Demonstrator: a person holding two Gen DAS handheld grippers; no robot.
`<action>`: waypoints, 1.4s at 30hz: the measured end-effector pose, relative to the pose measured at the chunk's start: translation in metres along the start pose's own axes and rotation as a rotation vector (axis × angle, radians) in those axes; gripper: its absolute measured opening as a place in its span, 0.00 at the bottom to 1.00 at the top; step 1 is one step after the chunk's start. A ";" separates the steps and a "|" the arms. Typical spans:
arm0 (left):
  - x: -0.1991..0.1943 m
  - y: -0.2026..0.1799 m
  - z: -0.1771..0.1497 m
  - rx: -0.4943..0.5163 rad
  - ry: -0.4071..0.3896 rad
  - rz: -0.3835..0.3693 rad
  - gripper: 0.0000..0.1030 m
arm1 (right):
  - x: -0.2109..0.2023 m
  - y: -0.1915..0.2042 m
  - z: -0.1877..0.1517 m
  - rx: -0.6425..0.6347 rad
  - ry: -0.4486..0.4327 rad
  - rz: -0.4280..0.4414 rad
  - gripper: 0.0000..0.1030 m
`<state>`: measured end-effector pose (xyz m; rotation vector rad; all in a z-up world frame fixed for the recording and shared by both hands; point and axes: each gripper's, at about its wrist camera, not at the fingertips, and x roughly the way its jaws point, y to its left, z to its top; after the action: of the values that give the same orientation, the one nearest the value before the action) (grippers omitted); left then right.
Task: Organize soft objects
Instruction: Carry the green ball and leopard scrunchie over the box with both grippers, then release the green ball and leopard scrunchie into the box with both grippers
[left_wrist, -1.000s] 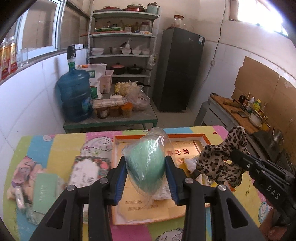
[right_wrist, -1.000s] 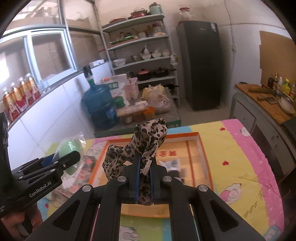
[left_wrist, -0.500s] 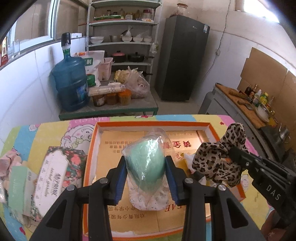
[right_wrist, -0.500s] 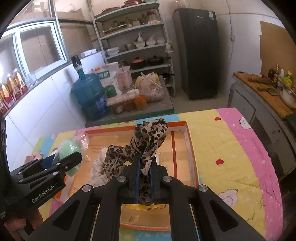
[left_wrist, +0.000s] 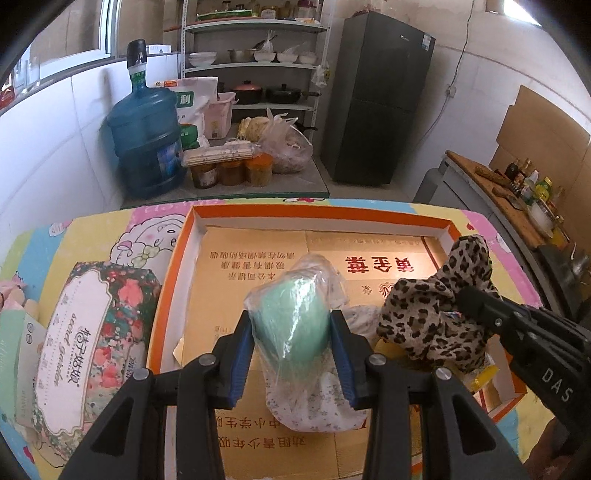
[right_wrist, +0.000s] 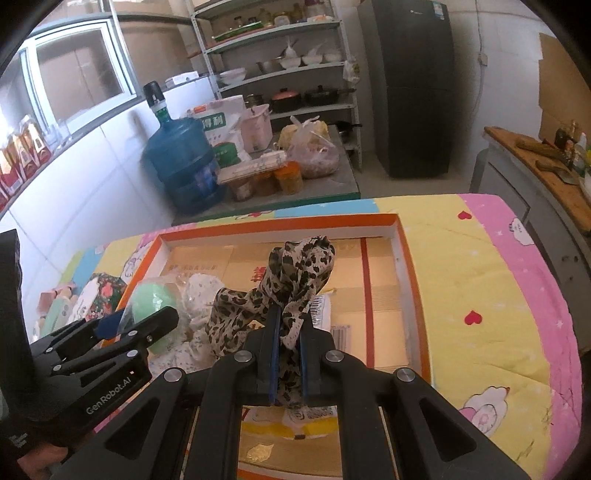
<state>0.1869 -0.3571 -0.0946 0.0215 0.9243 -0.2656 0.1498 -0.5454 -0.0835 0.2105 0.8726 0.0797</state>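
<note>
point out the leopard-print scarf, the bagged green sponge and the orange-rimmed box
leopard-print scarf (right_wrist: 295, 273): right wrist view, bunched top.
bagged green sponge (left_wrist: 291, 321): left wrist view, green middle.
orange-rimmed box (left_wrist: 317, 211): left wrist view, far rim.

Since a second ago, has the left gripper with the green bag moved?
Yes. The left gripper, shut on the green bagged item, has come down and forward over the orange-rimmed box, whose floor now fills its view.

Glossy plastic bag (left_wrist: 295, 325), leopard cloth scarf (right_wrist: 295, 273)

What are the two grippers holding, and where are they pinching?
The left gripper squeezes the green soft ball in clear plastic wrap by its sides. The right gripper pinches the leopard-print cloth at its bunched lower end.
</note>
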 end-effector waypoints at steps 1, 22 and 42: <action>0.001 0.000 0.000 0.000 0.001 0.002 0.39 | 0.002 0.001 0.000 -0.004 0.004 0.002 0.09; 0.011 0.004 -0.001 -0.010 0.015 0.011 0.55 | 0.015 0.007 -0.004 -0.024 0.035 -0.017 0.29; -0.017 0.000 0.001 0.005 -0.065 0.008 0.78 | -0.007 0.004 -0.005 0.010 0.007 -0.041 0.50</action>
<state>0.1780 -0.3538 -0.0804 0.0211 0.8592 -0.2600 0.1419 -0.5422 -0.0807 0.2015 0.8840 0.0377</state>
